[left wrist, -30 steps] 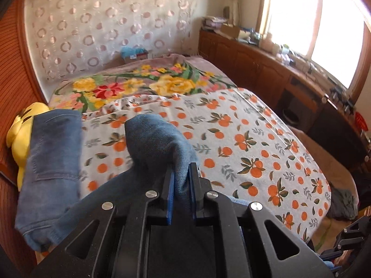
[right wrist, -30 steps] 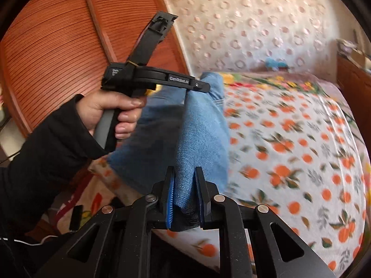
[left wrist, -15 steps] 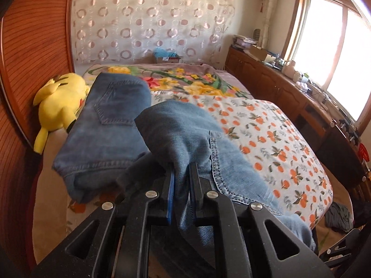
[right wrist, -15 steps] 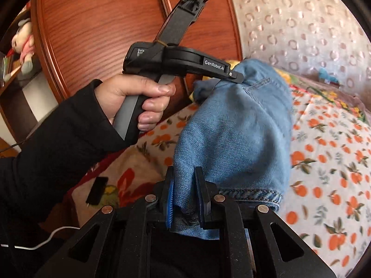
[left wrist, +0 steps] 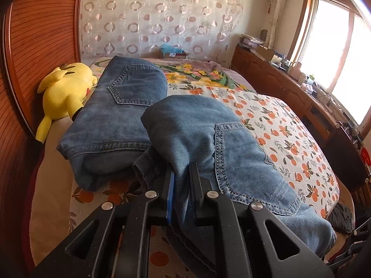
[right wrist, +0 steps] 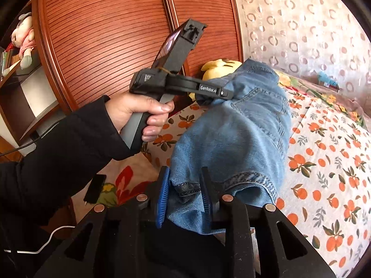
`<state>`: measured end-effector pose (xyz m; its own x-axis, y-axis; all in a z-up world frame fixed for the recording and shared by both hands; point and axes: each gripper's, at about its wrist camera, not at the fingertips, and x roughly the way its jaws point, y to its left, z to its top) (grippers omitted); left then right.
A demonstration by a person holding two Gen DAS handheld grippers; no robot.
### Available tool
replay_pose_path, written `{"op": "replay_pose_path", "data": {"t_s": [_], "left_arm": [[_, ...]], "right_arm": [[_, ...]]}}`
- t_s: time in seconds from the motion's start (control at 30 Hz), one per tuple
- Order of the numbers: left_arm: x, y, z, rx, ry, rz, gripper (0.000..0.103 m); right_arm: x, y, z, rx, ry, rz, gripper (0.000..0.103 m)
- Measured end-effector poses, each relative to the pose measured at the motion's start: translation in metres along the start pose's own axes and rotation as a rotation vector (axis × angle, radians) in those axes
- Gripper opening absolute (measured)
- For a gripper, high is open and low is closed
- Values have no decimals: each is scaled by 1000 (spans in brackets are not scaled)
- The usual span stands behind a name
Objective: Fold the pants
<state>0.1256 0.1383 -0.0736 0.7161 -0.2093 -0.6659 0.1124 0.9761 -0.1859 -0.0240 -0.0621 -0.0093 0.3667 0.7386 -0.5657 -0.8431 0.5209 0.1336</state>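
Fingers point(left wrist: 194, 180) of the left gripper point(left wrist: 182, 185) pinch a fold of the jeans point(left wrist: 208, 139); the right gripper point(right wrist: 184, 192) clamps the waistband. The left hand point(right wrist: 139, 108) grips its handle level, forearm reaching in from the left. The jeans now droop lower onto the bed point(left wrist: 289, 134), beside a folded pair point(left wrist: 120, 115), where a second ago they were held higher.

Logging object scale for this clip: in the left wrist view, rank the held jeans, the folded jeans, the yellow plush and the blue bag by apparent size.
1. Held jeans, though nearness to the camera inflates them.
2. Folded jeans.
3. Yellow plush.
4. Blue bag, far off at the wall.
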Motion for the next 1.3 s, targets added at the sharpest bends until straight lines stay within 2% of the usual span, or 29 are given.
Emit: {"op": "replay_pose_path", "data": {"t_s": [0.17, 0.27, 0.47, 0.6, 0.7, 0.77, 0.83, 1.1, 1.3], "left_arm": [[-7, 4, -3, 3, -7, 29, 13], [-12, 8, -4, 12, -26, 128, 13], [-42, 15, -5, -32, -88, 92, 13], [-54, 2, -2, -6, -109, 62, 13], [-59, -10, 0, 15, -121, 28, 24], [-60, -20, 0, 29, -130, 3, 37], [-60, -29, -2, 46, -141, -19, 45], [-47, -49, -11, 76, -102, -32, 45], [-33, -49, -13, 73, -69, -19, 45]], "right_arm": [[-16, -6, -1, 8, -40, -13, 36], [-22, -12, 0, 24, -64, -40, 38], [5, -30, -3, 19, -26, -130, 38], [28, -30, -4, 50, 13, -68, 38], [43, -22, -4, 43, 50, -27, 38], [49, -21, -5, 41, 66, -34, 38], [47, -23, -3, 52, 52, -29, 38], [18, -29, -6, 61, -3, -69, 38], [0, -36, -10, 78, -37, -113, 38]]}}
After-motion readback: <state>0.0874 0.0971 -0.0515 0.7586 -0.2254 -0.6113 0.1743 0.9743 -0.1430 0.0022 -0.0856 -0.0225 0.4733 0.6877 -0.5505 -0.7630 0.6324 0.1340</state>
